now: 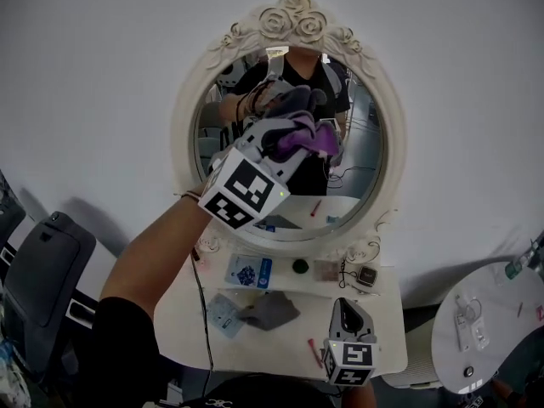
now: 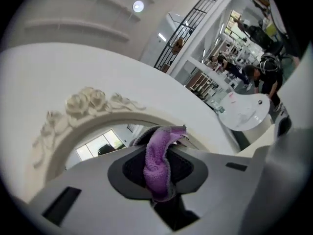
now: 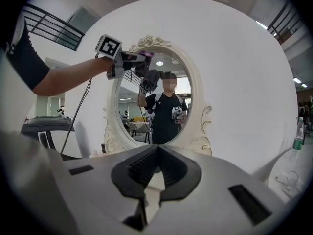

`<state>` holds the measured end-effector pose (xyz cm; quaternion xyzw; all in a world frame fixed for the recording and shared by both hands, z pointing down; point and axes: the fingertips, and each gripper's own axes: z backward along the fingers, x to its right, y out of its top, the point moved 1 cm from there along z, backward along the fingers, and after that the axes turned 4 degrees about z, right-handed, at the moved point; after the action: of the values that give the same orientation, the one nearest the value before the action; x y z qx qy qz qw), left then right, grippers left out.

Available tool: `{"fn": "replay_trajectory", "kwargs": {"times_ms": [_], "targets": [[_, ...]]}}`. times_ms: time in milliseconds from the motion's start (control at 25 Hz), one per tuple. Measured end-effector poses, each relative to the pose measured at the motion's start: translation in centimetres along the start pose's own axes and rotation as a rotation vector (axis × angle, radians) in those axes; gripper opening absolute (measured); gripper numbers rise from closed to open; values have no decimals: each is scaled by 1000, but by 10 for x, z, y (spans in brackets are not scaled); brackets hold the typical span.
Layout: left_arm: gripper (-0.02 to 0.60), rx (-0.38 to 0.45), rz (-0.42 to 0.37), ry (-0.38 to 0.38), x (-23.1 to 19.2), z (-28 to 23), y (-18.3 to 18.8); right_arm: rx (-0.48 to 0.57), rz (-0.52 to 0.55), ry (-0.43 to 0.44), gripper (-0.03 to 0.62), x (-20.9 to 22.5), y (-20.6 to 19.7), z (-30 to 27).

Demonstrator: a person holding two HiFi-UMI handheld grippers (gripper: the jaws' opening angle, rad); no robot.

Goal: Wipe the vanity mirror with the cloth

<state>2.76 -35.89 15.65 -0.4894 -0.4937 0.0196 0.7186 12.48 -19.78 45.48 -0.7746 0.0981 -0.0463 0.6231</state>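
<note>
Vanity mirror [image 1: 361, 155] stands at the back of the tabletop [image 1: 280, 351], against the wall. Left claw [image 1: 297, 133] is up before the glass, upper left, with the cloth [image 1: 313, 136] between its jaws. Right claw [image 1: 345, 306] sits low over the tabletop's front right. Chair [image 1: 47, 270] is left of the tabletop, round side table [image 1: 493, 330] to its right.

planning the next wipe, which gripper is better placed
Left. The left gripper is shut on the cloth, up at the mirror; the right gripper is empty, low over the table.
</note>
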Motion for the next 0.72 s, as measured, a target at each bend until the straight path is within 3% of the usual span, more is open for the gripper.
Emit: {"fn": "replay_trajectory", "kwargs": {"times_ms": [160,280,520,640,720], "targets": [[71,51,-101,125,-62,-10,59,16,-7,-10,12,6,2,2],[71,36,-127,161,-85,-26,74,25,-21,-30,12,16,2,4],[71,-47,-70,114,-79,-62,43,43,-80,-68,12,34,3,6],[71,-110,-38,31,-50,-75,24,28,-79,-85,12,40,-3,4],[71,-130,-61,13,-29,-81,11,12,-79,-93,12,44,-8,4]]}}
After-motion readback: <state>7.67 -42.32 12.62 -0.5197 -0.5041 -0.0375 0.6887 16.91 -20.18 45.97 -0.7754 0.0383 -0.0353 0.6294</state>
